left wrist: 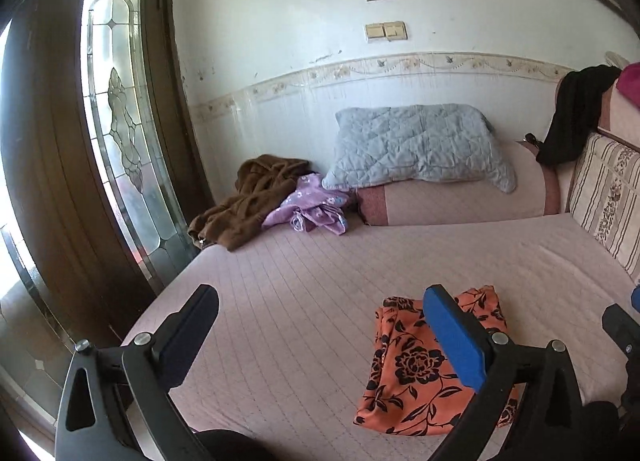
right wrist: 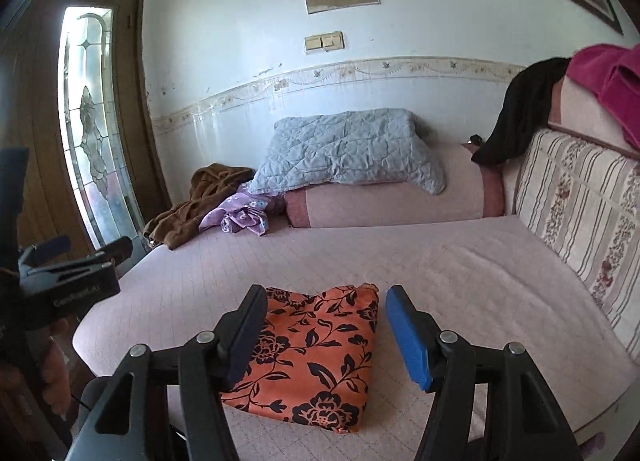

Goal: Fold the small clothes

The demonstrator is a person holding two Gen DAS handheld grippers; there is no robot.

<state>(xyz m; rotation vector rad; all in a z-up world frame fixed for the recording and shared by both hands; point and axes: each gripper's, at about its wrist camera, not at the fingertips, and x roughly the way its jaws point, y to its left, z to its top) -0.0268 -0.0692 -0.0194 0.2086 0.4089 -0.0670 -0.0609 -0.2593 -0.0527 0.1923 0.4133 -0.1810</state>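
An orange cloth with a black flower print point(left wrist: 412, 373) lies folded flat on the pink bed cover point(left wrist: 300, 281); it also shows in the right wrist view point(right wrist: 316, 353). My left gripper point(left wrist: 320, 301) is open and empty, held above the bed to the left of the cloth. My right gripper point(right wrist: 326, 301) is open and empty, its jaws spread over the cloth, above it. The left gripper also shows at the left edge of the right wrist view point(right wrist: 86, 247). A crumpled purple garment point(left wrist: 312, 207) and a brown garment point(left wrist: 248, 197) lie at the bed's far left.
A grey quilted pillow point(left wrist: 420, 145) rests on a pink bolster point(left wrist: 460, 197) against the wall. A striped floral cushion point(right wrist: 580, 229) lines the right side. Black point(right wrist: 520, 109) and magenta point(right wrist: 612, 81) clothes hang over the backrest. A wooden door with glass point(left wrist: 112, 121) stands left.
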